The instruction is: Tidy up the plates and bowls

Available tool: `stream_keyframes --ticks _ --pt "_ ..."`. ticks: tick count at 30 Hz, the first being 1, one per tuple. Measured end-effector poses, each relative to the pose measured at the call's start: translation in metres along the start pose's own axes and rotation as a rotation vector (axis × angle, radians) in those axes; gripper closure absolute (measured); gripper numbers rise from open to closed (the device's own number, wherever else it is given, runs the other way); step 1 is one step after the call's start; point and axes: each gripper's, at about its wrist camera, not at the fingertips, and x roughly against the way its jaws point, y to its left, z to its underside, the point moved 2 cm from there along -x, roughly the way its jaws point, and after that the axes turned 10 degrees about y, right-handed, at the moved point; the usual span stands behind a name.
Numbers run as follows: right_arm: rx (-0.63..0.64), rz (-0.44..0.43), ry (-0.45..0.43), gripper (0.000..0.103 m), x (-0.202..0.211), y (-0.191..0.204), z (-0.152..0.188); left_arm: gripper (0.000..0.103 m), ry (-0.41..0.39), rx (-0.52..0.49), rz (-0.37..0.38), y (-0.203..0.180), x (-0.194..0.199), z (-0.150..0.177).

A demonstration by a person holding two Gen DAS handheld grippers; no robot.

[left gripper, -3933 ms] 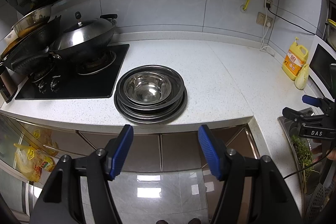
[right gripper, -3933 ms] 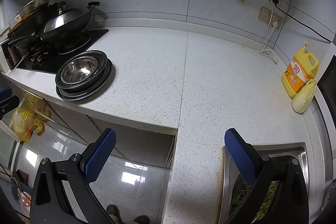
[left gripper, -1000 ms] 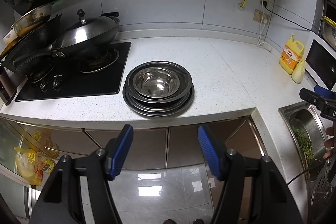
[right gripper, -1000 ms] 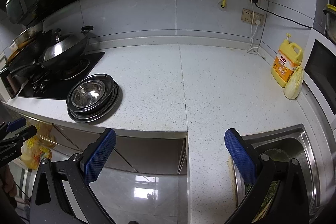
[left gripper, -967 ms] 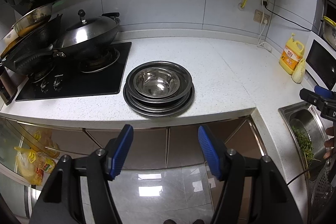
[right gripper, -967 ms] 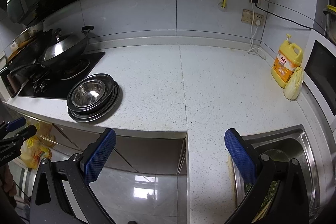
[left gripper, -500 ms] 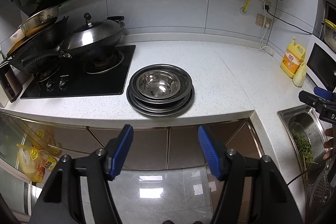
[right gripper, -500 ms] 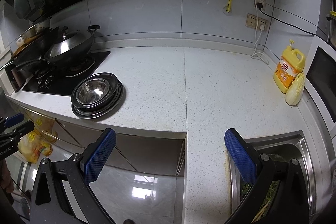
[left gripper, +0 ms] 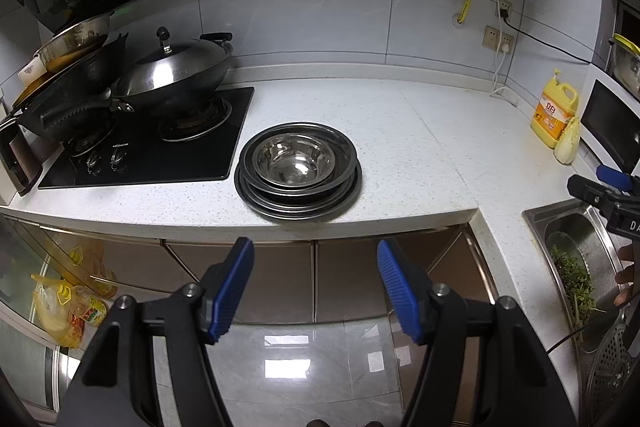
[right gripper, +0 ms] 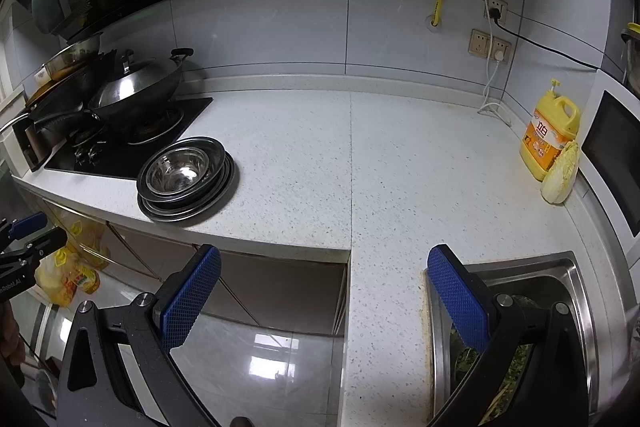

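A stack of steel plates and bowls rests on the white counter near its front edge, a small shiny bowl nested on top. The right wrist view has the same stack at the left, beside the hob. My left gripper hangs open in front of the counter, below the stack and apart from it, with nothing between its blue pads. Over the counter's inner corner my right gripper is open and empty, well to the right of the stack.
A black hob with a lidded wok and other pans fills the left. A yellow detergent bottle and a cabbage stand at the right. A steel sink holds greens. Cabinet doors lie below the counter.
Both grippers have drawn back and risen a little, so the counter and stack look smaller and farther. The stack has not moved; both grippers stay open.
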Motion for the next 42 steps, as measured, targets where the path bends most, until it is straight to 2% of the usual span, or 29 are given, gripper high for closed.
stream_keyframes --ticks 11,19,25,33,42 --pt "-0.020 -0.008 -0.017 0.001 0.003 -0.005 0.003 0.040 0.001 -0.006 0.000 -0.001 -0.001 0.000" --pt "-0.055 0.013 0.001 0.001 -0.005 -0.006 0.000 0.040 0.016 -0.045 0.040 0.003 -0.022 -0.007" --pt "-0.081 0.039 0.021 0.001 -0.013 -0.003 -0.002 0.040 0.019 -0.055 0.041 0.009 -0.033 -0.015" --pt "-0.071 0.037 0.026 0.001 -0.015 0.001 -0.004 0.040 0.014 -0.052 0.042 0.011 -0.032 -0.018" --pt "-0.053 0.025 -0.009 0.001 -0.007 0.004 -0.007 0.040 0.005 -0.034 0.024 0.012 -0.021 -0.015"
